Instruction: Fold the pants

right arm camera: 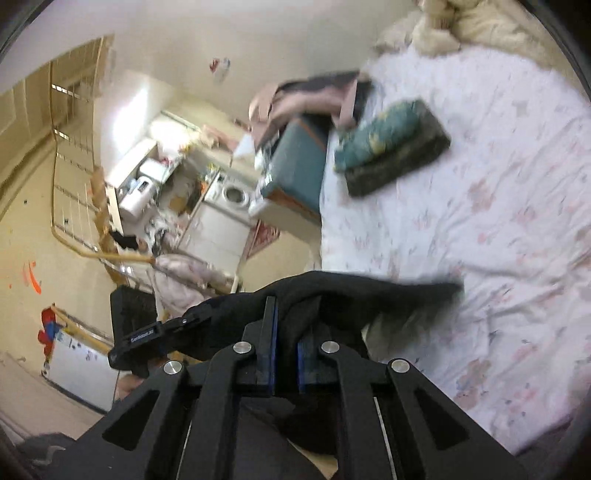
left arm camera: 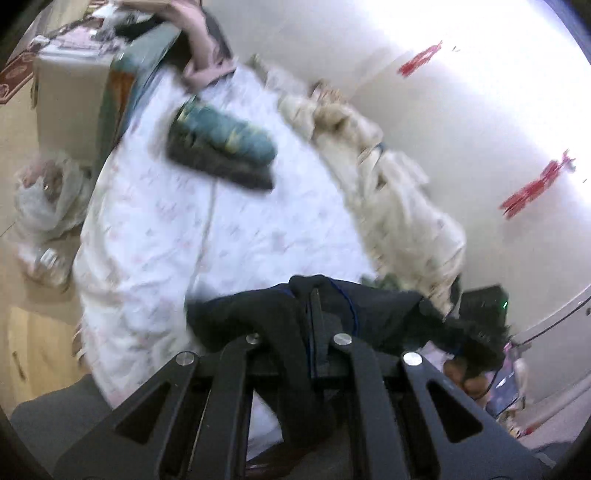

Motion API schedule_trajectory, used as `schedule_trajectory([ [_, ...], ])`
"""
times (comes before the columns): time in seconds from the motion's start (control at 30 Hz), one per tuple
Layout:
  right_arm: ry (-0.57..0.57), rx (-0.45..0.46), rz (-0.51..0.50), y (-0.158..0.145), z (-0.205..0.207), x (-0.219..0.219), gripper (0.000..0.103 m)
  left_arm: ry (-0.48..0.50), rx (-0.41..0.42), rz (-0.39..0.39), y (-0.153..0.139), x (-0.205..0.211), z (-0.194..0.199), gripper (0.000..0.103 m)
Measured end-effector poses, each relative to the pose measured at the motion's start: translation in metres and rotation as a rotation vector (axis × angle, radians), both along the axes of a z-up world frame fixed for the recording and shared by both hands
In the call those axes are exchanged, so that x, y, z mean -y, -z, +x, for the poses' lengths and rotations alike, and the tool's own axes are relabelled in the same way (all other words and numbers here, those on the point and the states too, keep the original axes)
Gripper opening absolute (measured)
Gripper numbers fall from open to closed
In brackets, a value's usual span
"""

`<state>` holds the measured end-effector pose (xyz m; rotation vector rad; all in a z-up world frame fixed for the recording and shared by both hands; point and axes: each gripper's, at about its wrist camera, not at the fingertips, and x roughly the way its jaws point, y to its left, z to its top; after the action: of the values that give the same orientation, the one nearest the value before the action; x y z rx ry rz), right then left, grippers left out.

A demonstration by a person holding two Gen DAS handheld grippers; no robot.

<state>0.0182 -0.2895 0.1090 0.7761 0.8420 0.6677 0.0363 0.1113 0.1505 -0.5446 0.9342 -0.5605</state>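
Dark navy cloth pants hang pinched in both the left claw and right claw, above the near edge of the white floral-sheeted bed. Best keep both grips level and the cloth taut, then lay it flat before folding.

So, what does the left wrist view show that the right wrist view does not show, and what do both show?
Only the left wrist view: red decorations on the wall, a white plastic bag on the floor.

Only the right wrist view: a washing machine and a wooden railing.

Both: the floral bed sheet, a folded teal bundle, a beige blanket, and black pants clamped in the left gripper and the right gripper.
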Motion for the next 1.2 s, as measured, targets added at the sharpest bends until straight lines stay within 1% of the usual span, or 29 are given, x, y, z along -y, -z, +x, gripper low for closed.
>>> schedule_trajectory([
  [0.07,0.016,0.018,-0.022,-0.016,0.007,0.010,0.007,0.004,0.049,0.000,-0.018,0.009,0.009,0.005],
  [0.1,0.018,0.023,-0.034,-0.025,0.008,0.015,0.007,0.007,0.055,0.002,-0.021,0.011,0.014,0.005],
  [0.17,0.022,0.024,-0.050,-0.032,0.018,0.023,0.007,-0.002,0.079,0.007,-0.029,0.022,0.033,0.005],
  [0.2,0.026,0.021,-0.049,-0.034,0.030,0.024,0.007,-0.010,0.078,0.015,-0.028,0.023,0.040,0.005],
  [0.23,0.025,0.020,-0.058,-0.037,0.036,0.025,0.007,-0.018,0.056,-0.002,-0.027,0.026,0.050,0.005],
  [0.27,0.026,0.026,-0.072,-0.040,0.042,0.026,0.007,-0.014,0.054,-0.011,-0.027,0.029,0.059,0.005],
  [0.3,0.029,0.037,-0.077,-0.045,0.047,0.026,0.007,-0.024,0.065,0.008,-0.027,0.031,0.065,0.005],
  [0.37,0.028,0.053,-0.090,-0.055,0.056,0.024,0.007,-0.029,0.070,0.014,-0.024,0.032,0.075,0.005],
  [0.43,0.023,0.073,-0.104,-0.063,0.067,0.020,0.007,-0.043,0.085,0.027,-0.028,0.031,0.082,0.005],
  [0.53,0.017,0.103,-0.113,-0.072,0.082,0.010,0.007,-0.079,0.104,0.016,-0.036,0.022,0.094,0.005],
  [0.63,0.000,0.131,-0.119,-0.081,0.091,-0.006,0.007,-0.103,0.144,0.035,-0.046,0.012,0.099,0.005],
  [0.77,-0.047,0.153,-0.090,-0.082,0.097,-0.034,0.007,-0.163,0.178,0.067,-0.058,-0.015,0.102,0.005],
  [0.83,-0.077,0.164,-0.090,-0.077,0.097,-0.051,0.007,-0.190,0.185,0.078,-0.061,-0.025,0.108,0.005],
  [0.87,-0.084,0.163,-0.089,-0.072,0.096,-0.056,0.007,-0.198,0.183,0.082,-0.060,-0.028,0.109,0.005],
  [0.9,-0.094,0.148,-0.081,-0.059,0.094,-0.061,0.007,-0.199,0.178,0.086,-0.058,-0.029,0.111,0.005],
  [0.97,-0.112,0.090,-0.076,-0.030,0.089,-0.066,0.007,-0.187,0.141,0.094,-0.043,-0.028,0.109,0.005],
  [1.03,-0.144,0.003,-0.127,0.014,0.073,-0.072,0.007,-0.164,0.093,0.106,-0.021,-0.022,0.101,0.005],
  [1.07,-0.157,-0.031,-0.138,0.034,0.065,-0.071,0.007,-0.144,0.060,0.133,-0.002,-0.016,0.093,0.005],
  [1.1,-0.168,-0.070,-0.161,0.056,0.054,-0.069,0.007,-0.128,0.039,0.150,0.010,-0.013,0.087,0.005],
  [1.13,-0.168,-0.124,-0.181,0.081,0.043,-0.063,0.007,-0.099,-0.019,0.166,0.034,-0.007,0.079,0.005],
  [1.17,-0.163,-0.173,-0.187,0.100,0.035,-0.056,0.007,-0.079,-0.067,0.169,0.052,-0.003,0.073,0.005],
  [1.2,-0.148,-0.242,-0.200,0.127,0.024,-0.043,0.007,-0.050,-0.136,0.189,0.080,0.006,0.064,0.005],
])
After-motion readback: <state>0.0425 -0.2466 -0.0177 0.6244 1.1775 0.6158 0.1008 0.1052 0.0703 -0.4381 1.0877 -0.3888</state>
